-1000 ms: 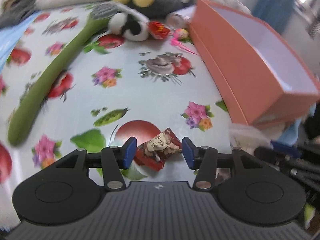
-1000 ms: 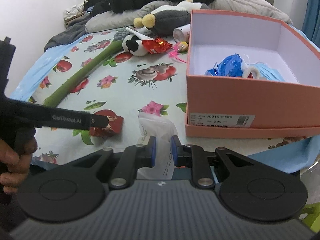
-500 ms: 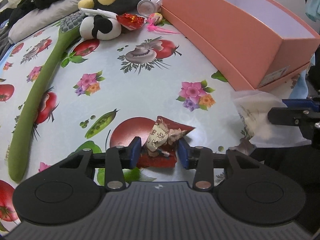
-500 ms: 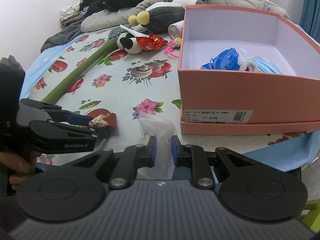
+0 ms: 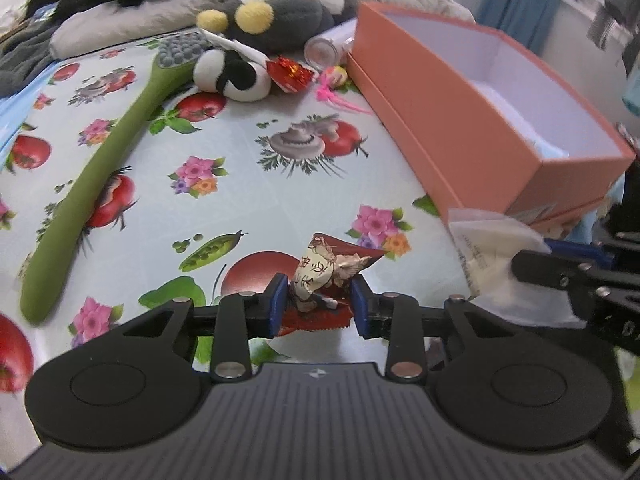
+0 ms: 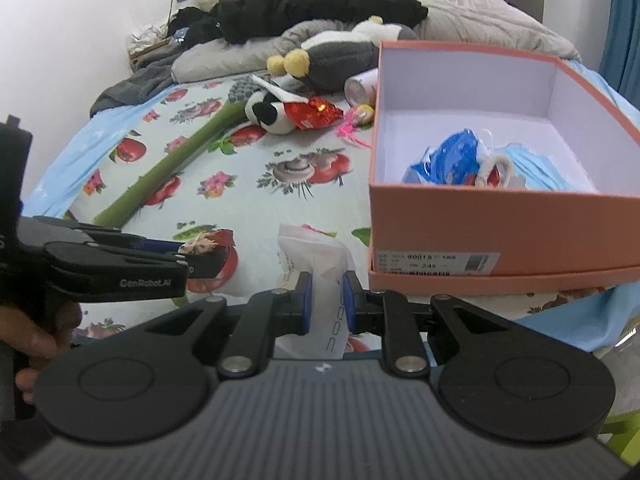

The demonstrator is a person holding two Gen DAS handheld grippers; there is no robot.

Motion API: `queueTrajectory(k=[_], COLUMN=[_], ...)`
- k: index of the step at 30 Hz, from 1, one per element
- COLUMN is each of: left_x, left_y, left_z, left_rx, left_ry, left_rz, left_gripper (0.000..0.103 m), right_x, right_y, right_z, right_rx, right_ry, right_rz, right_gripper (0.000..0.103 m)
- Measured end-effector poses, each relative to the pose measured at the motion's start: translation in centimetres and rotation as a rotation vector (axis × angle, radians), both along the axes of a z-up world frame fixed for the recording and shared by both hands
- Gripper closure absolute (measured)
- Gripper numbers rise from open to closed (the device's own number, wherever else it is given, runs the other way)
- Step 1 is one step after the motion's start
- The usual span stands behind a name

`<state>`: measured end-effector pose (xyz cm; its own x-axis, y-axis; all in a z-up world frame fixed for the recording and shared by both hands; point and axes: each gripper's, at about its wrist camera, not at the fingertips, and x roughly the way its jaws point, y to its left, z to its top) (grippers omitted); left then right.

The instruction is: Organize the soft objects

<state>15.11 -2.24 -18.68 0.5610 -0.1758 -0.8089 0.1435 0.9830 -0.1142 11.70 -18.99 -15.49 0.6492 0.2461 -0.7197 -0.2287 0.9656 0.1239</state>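
Now the left gripper (image 5: 319, 304) is closing on a red packet (image 5: 324, 280), while the right gripper (image 6: 325, 300) pinches a white bag (image 6: 316, 256).

The left claw (image 5: 318, 304) is closing its jaws on a crumpled red snack packet (image 5: 326, 280), beside the orange box (image 5: 472, 136).

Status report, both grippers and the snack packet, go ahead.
Left gripper closing around red snack packet. Right gripper shut on white plastic bag. Orange box open, path clear.
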Motion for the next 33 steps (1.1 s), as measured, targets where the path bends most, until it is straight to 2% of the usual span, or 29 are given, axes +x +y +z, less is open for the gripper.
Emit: queueTrajectory(k=[4, 8, 16, 23, 33], left_x=[-1.2, -2.4, -3.8, -3.3, 2.2], left_y=[0.2, 0.3, 0.0, -2.2, -7.9], left_z=[2.5, 5.8, 11.4, 12.9, 12.4], left_rx=[-0.059, -0.130, -0.179, -0.219, -0.253], left_ry=[-0.005, -0.052, -0.154, -0.163, -0.140], left_rz=[0.066, 0.109, 0.106, 0.065, -0.058], left_gripper=[0.064, 0.064, 0.064, 0.064, 0.064], right_x=[-0.6, -1.1, -2.7, -3.4, -1.4], right_y=[0.2, 0.2, -1.3, -3.7, -8.1], right_z=[1.6, 3.3, 6.6, 8.0, 7.8], right_rx=[0.011, 0.021, 0.027, 0.033, 0.035], right_ry=[-0.041, -0.083, -0.149, -0.177, -0.189], right_rz=[0.004, 0.003, -0.030, -0.091, -0.207], right_gripper=[0.083, 0.083, 0.083, 0.083, 0.083])
